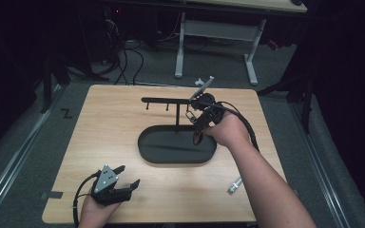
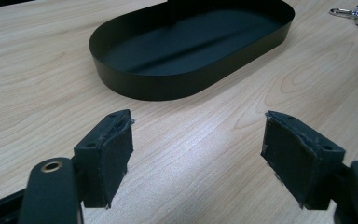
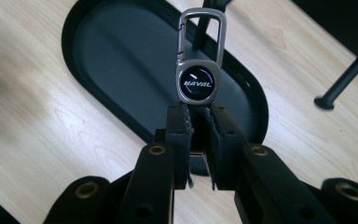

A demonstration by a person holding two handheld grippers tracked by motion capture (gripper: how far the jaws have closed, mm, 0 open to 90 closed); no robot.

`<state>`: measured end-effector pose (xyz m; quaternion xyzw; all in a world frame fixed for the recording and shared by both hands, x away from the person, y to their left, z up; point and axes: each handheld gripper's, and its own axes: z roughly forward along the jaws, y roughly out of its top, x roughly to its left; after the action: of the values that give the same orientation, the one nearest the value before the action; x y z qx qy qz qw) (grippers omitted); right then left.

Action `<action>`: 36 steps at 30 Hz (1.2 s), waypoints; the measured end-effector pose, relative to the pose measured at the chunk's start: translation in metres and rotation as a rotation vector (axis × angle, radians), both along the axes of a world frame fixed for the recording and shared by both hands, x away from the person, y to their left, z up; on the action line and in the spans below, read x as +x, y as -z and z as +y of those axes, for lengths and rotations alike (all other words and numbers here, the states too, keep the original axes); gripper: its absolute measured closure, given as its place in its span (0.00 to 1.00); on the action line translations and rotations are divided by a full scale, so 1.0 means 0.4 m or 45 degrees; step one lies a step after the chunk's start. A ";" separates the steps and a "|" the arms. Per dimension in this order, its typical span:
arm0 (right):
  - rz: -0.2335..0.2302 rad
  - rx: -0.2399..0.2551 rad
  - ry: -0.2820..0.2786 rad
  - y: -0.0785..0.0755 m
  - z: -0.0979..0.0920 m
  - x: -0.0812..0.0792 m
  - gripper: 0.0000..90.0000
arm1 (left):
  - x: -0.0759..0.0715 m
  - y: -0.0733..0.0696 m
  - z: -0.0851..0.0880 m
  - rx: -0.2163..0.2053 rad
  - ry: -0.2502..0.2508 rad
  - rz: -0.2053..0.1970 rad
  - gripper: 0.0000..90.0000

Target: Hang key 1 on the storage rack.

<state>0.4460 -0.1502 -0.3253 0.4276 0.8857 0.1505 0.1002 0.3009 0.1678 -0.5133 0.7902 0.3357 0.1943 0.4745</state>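
Note:
A silver carabiner key fob (image 3: 198,81) with a dark round badge sticks up between my right gripper's (image 3: 199,121) pads, which are shut on its lower end. In the high view that gripper (image 1: 195,112) hangs above the far right part of the black oval tray (image 1: 171,154), with the fob (image 1: 189,115) just below the black hook bar (image 1: 166,100) of the stand. A peg of the stand (image 3: 342,79) shows to the right. My left gripper (image 1: 129,176) rests near the table's front left, open and holding nothing (image 2: 198,154), facing the tray (image 2: 168,86).
Another set of keys (image 1: 235,185) lies on the wooden table right of the tray, near the person's right forearm, and shows in the left gripper view as keys (image 2: 356,13). Beyond the table's far edge are white desk legs (image 1: 179,52) and cables on the floor.

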 end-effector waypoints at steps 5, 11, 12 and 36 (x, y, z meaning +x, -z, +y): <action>-0.011 -0.005 0.004 -0.003 0.017 0.021 0.90 | 0.001 0.000 0.002 -0.006 0.000 -0.001 0.28; -0.014 -0.008 0.022 -0.005 0.025 0.031 0.90 | 0.002 0.000 0.002 -0.011 0.003 -0.001 0.28; -0.021 -0.014 0.023 -0.004 0.025 0.035 0.90 | 0.002 0.000 0.002 -0.008 0.006 0.000 0.28; -0.027 -0.019 0.099 0.063 0.031 0.085 0.89 | 0.003 0.003 -0.002 0.002 0.022 0.012 0.27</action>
<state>0.4800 -0.1378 -0.3505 0.4595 0.8683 0.1444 0.1183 0.3019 0.1671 -0.5144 0.7943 0.3309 0.1866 0.4741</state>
